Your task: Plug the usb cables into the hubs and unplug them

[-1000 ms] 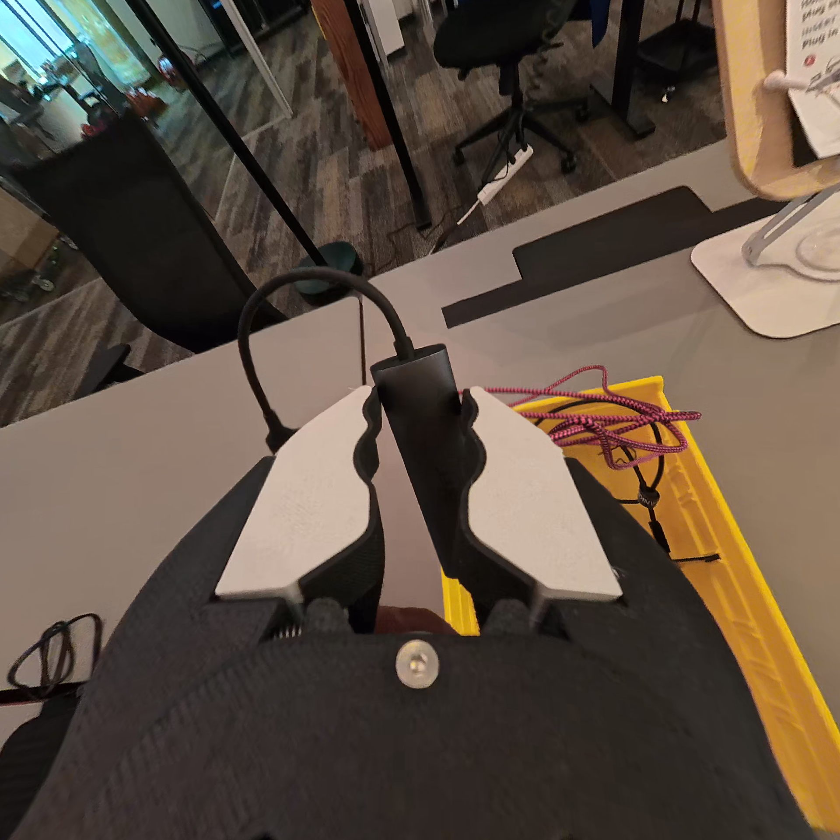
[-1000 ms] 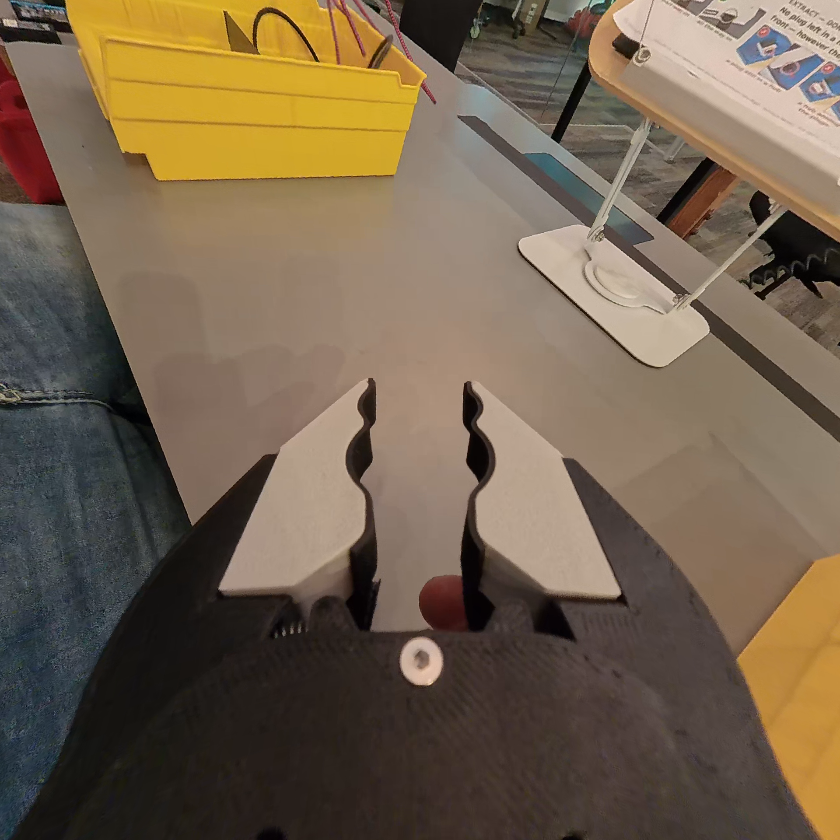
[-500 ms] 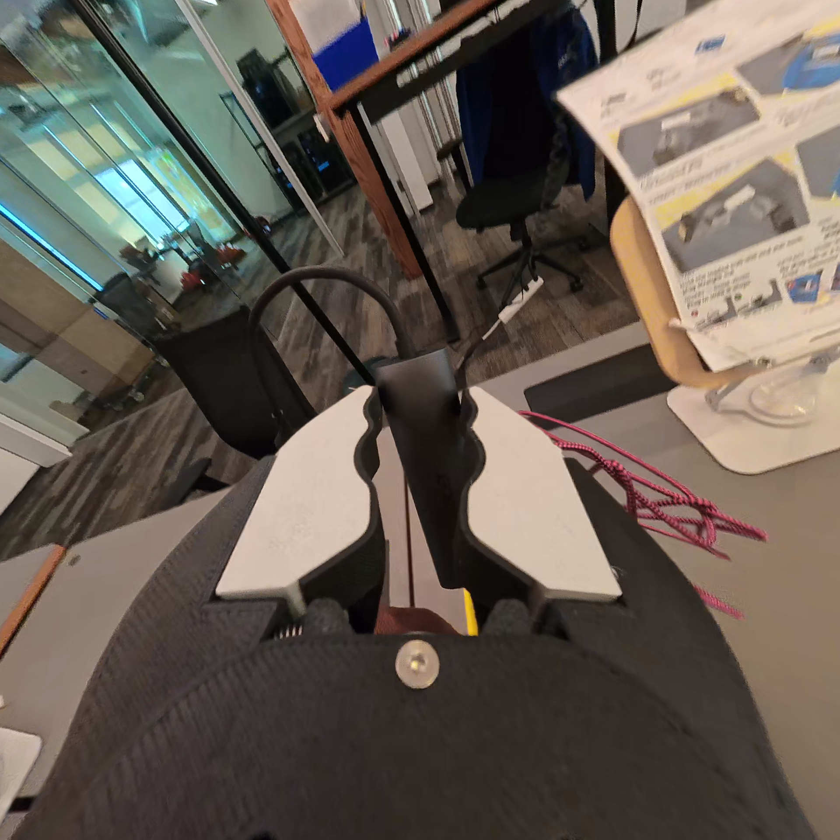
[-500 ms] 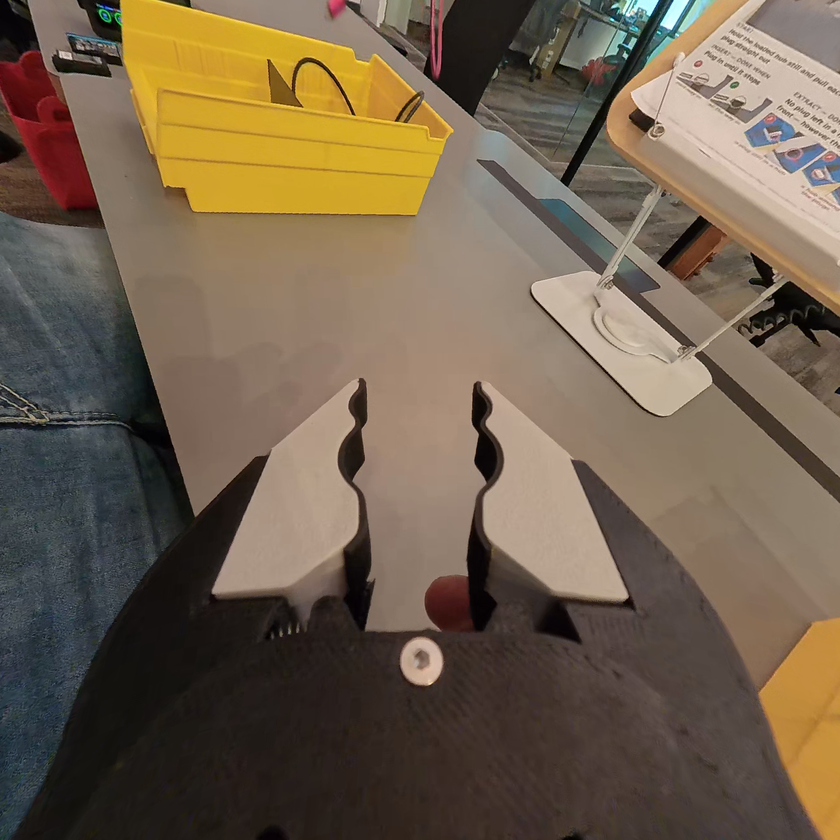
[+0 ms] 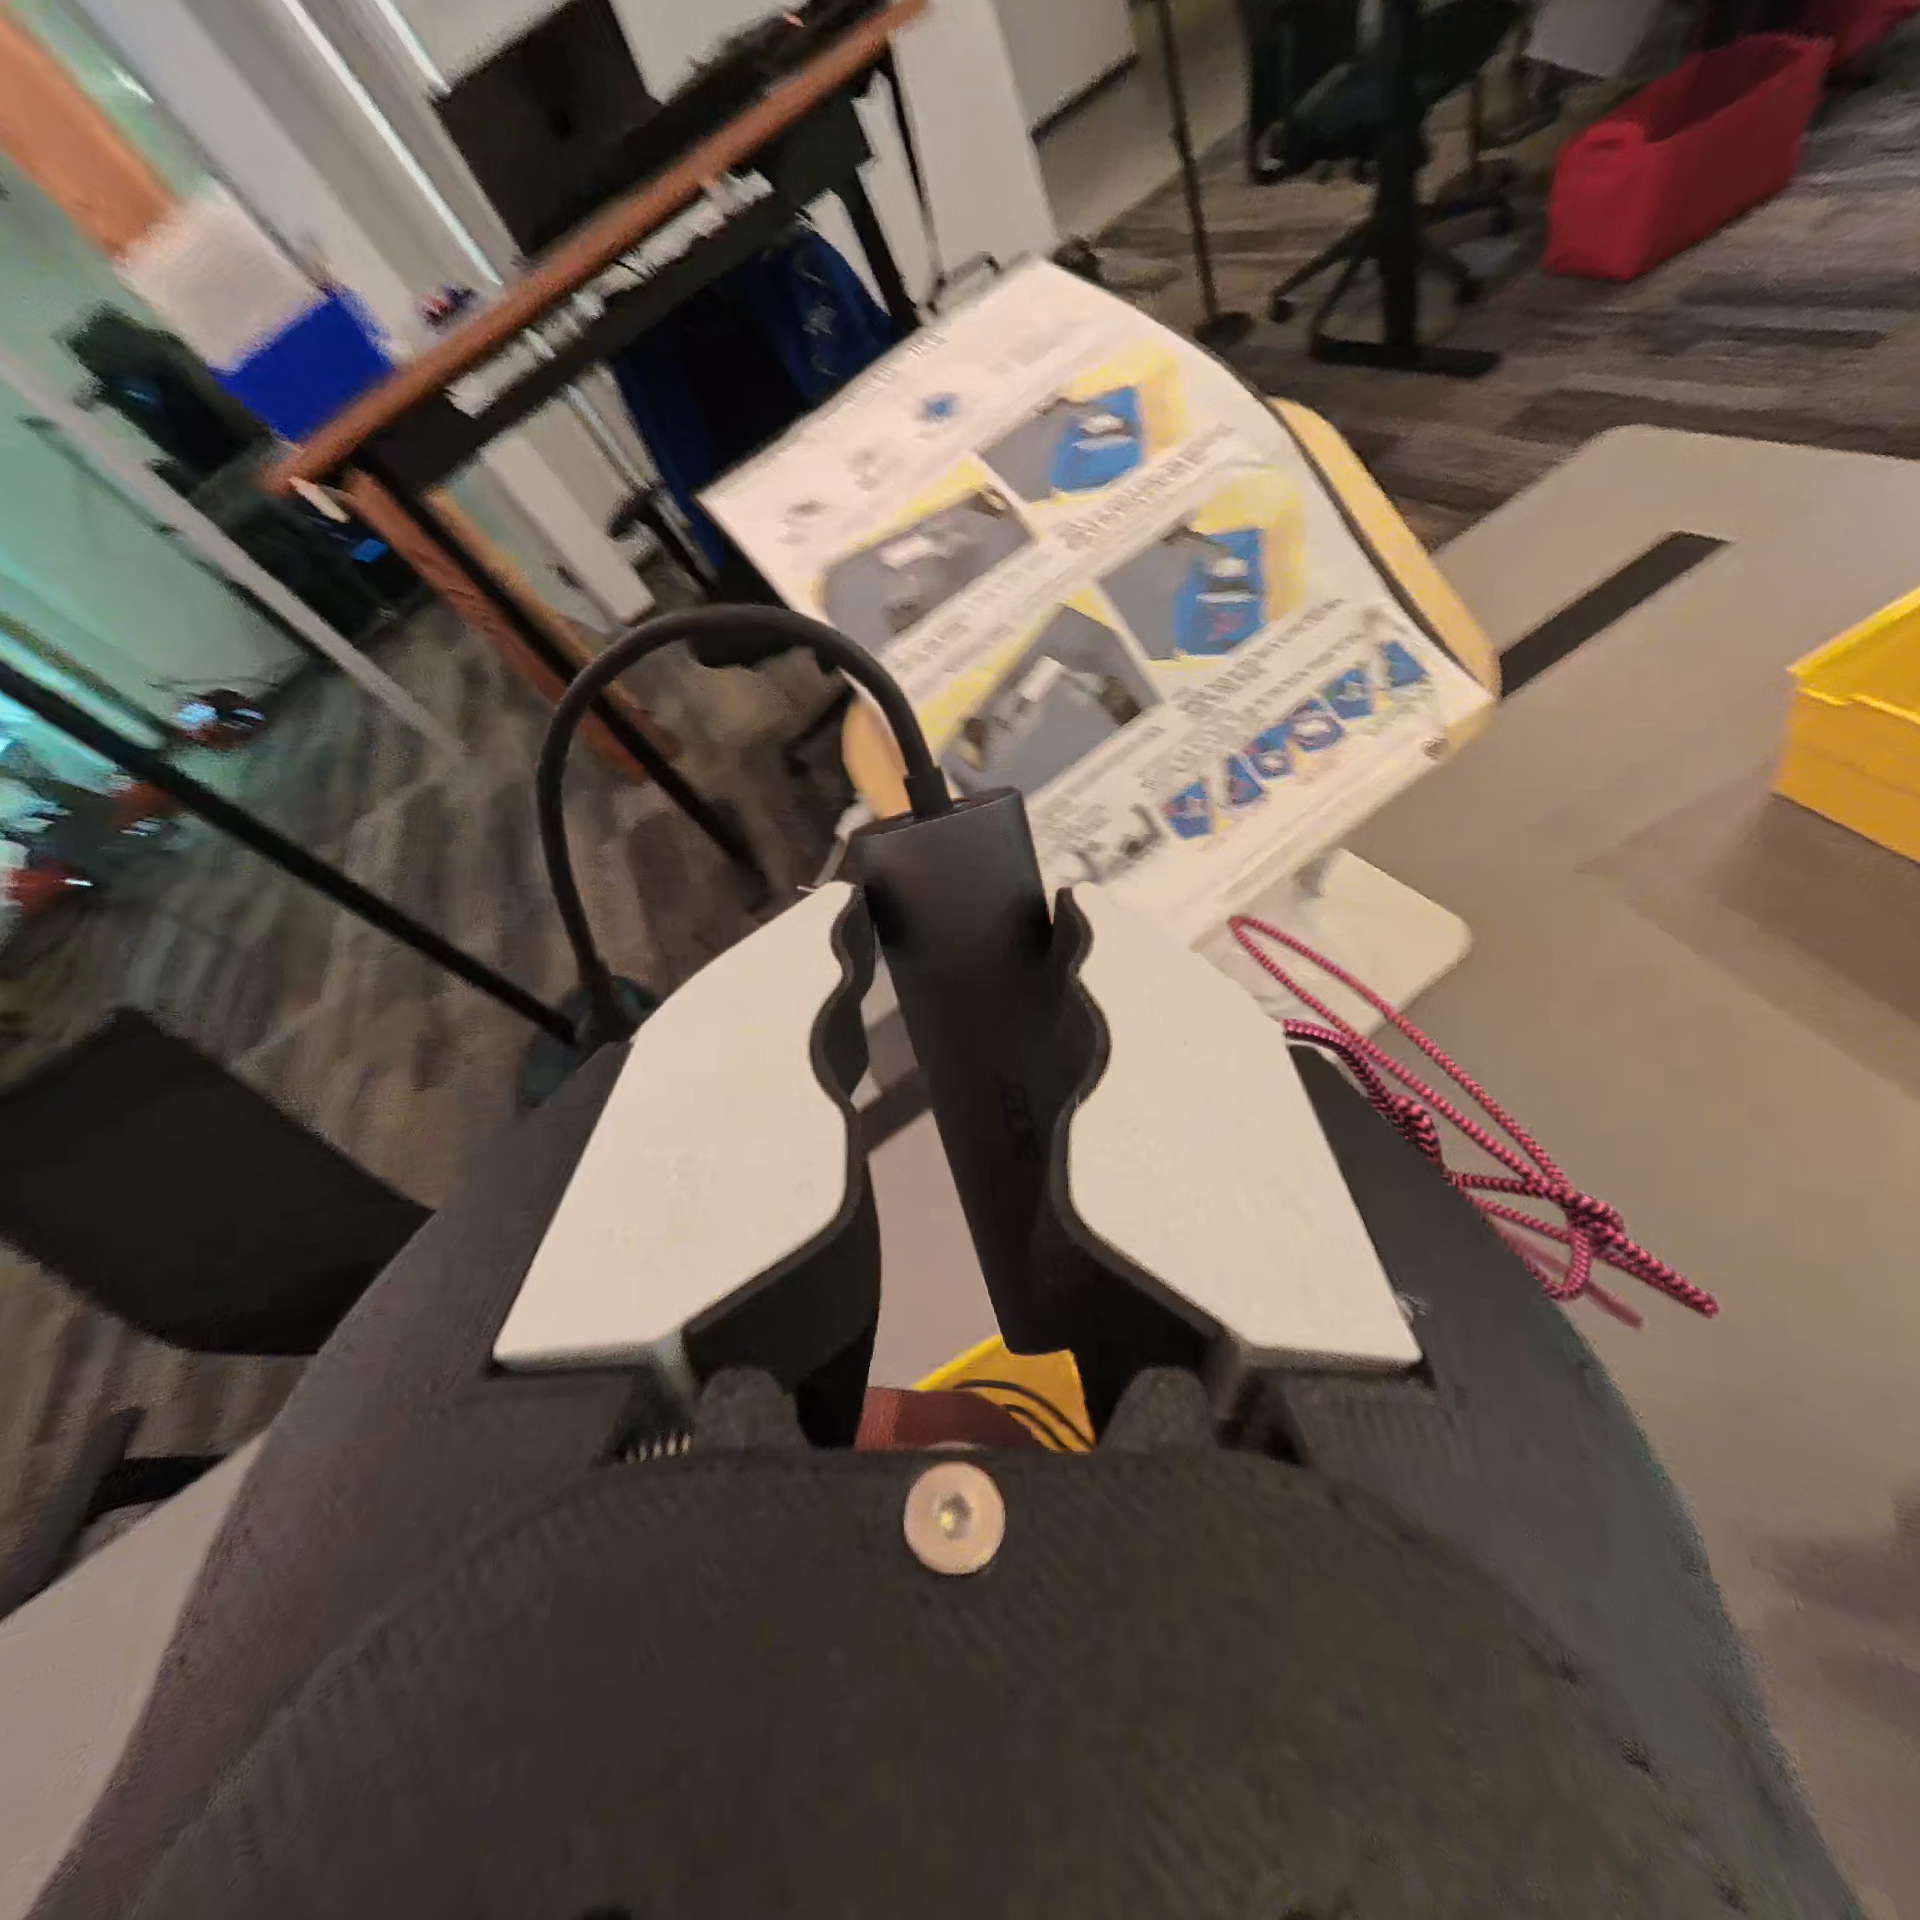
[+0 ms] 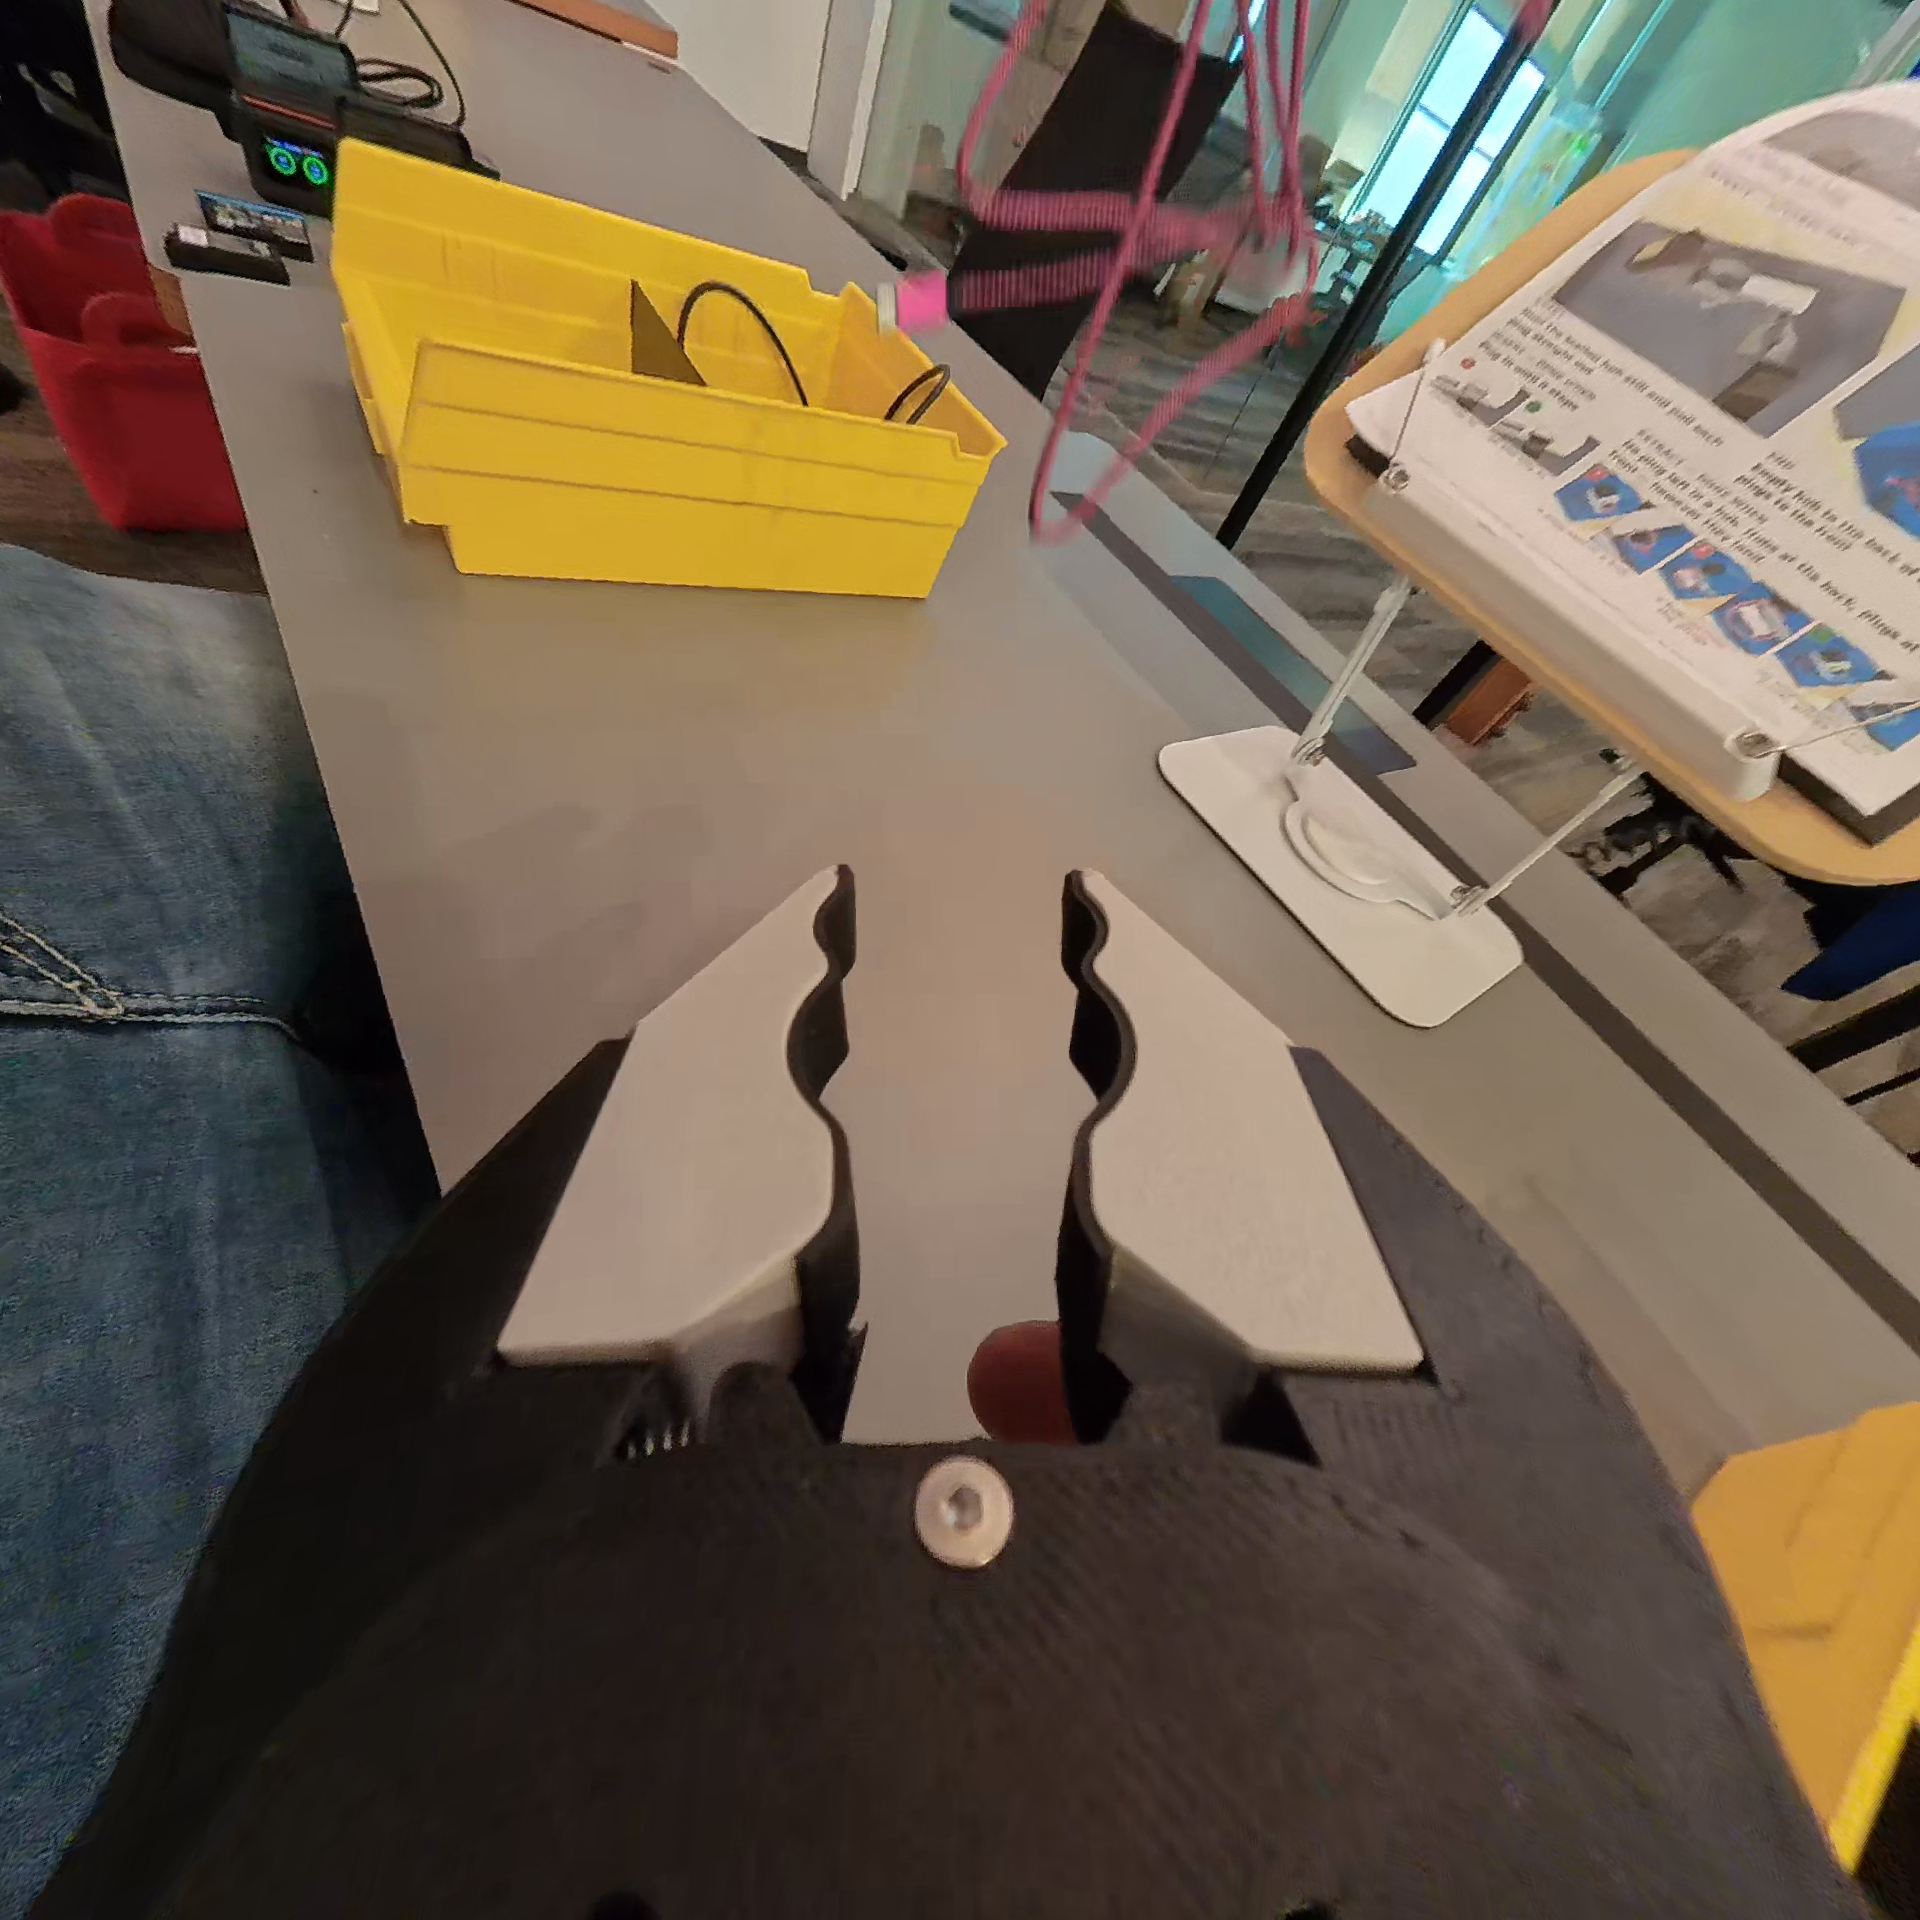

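My left gripper [image 5: 961, 909] is shut on a black USB hub [image 5: 971, 997] and holds it in the air above the table. The hub's short black cable [image 5: 675, 665] loops up and to the left. A pink braided cable [image 5: 1455, 1132] hangs off to the right of the left gripper. In the right wrist view the same pink cable [image 6: 1122, 239] dangles in the air above the table, its pink plug [image 6: 920, 303] over the yellow bin [image 6: 675, 488]. My right gripper [image 6: 961, 894] is open and empty, low over the grey table [image 6: 644, 769].
The yellow bin holds black cables [image 6: 743, 332]. An instruction sheet on a white stand [image 6: 1340, 862] is at the right; it also shows in the left wrist view [image 5: 1122, 613]. A second yellow bin [image 5: 1860, 727] sits far right. A red bin [image 6: 104, 384] and a person's jeans [image 6: 135, 935] are left. My right fingertips sit around 40 cm from my left ones.
My left gripper has lifted and swung right with the hub, dragging the pink cable out of the bin into the air. My right gripper has risen slightly and stays open.
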A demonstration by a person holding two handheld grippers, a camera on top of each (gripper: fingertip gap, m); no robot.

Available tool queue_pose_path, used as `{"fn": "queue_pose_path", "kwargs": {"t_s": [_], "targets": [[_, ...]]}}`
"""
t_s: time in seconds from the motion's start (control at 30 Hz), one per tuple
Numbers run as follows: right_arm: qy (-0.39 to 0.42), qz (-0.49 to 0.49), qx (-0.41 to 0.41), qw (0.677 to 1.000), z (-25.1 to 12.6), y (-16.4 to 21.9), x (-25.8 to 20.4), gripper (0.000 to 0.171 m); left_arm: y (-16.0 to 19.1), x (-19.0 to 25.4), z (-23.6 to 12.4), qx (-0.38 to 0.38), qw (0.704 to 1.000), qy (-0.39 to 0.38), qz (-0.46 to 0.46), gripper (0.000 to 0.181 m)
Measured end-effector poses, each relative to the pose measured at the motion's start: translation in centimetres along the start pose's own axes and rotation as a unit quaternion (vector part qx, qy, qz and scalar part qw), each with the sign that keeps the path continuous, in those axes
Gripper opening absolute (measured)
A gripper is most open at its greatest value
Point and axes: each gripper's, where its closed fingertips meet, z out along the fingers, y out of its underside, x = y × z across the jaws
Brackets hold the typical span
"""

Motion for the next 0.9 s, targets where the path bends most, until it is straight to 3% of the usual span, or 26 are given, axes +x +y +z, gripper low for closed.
{"fn": "queue_pose_path", "kwargs": {"t_s": [0.23,0.43,0.7,0.9], "targets": [[0.055,-0.03,0.041,0.997,-1.0,-2.4,1.8,0.043,5.1,12.3,5.8,-0.06,0.992,0.107,0.012,0.032],[0.084,-0.05,0.082,0.992,0.1,-4.5,3.5,0.048,11.8,20.3,9.6,-0.128,0.977,0.168,-0.002,0.032],[0.065,-0.094,0.074,0.991,5.4,-4.9,4.1,0.048,18.0,24.9,11.8,-0.186,0.955,0.219,-0.072,0.032],[0.029,-0.14,0.017,0.99,11.4,-1.9,4.3,0.043,20.2,25.6,12.1,-0.208,0.942,0.24,-0.11,0.032]]}}
